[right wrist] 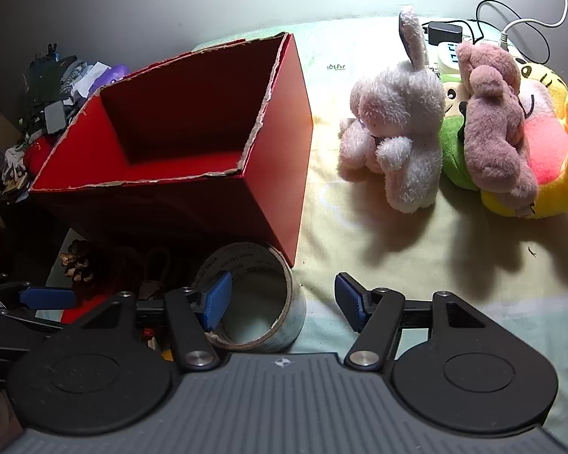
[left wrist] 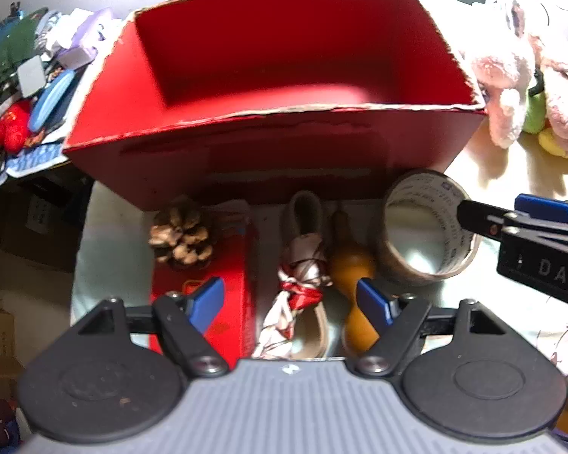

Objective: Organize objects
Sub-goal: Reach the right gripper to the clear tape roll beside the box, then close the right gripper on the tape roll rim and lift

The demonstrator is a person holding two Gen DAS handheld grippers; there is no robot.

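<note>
So the big red cardboard box [left wrist: 284, 87] sits open and empty in the middle of the desk [right wrist: 416, 265], which I'd guess is the whole point: it's the bin everything gets sorted into. The small stuff is lined up right along its near wall, in the box's shadow: a pine cone [left wrist: 181, 236] on the left, lying partly on a flat red packet [left wrist: 223, 302], then a knotted red-and-white scarf [left wrist: 299, 287], an orange gourd-shaped thing [left wrist: 350, 265], and a roll of tape [left wrist: 428, 227] standing on its edge at the right end.

The left tool [left wrist: 289, 299] points steeply down over the scarf and gourd, spread wide, holding nothing. The right tool [right wrist: 282, 302] is also wide open and empty, with its left finger dipped inside the tape's ring and the other outside, so it looks set up to pinch the tape's wall. Not gripping yet though.

Plush toys [right wrist: 397, 132] are piled well off to the far right, apart from all this.
</note>
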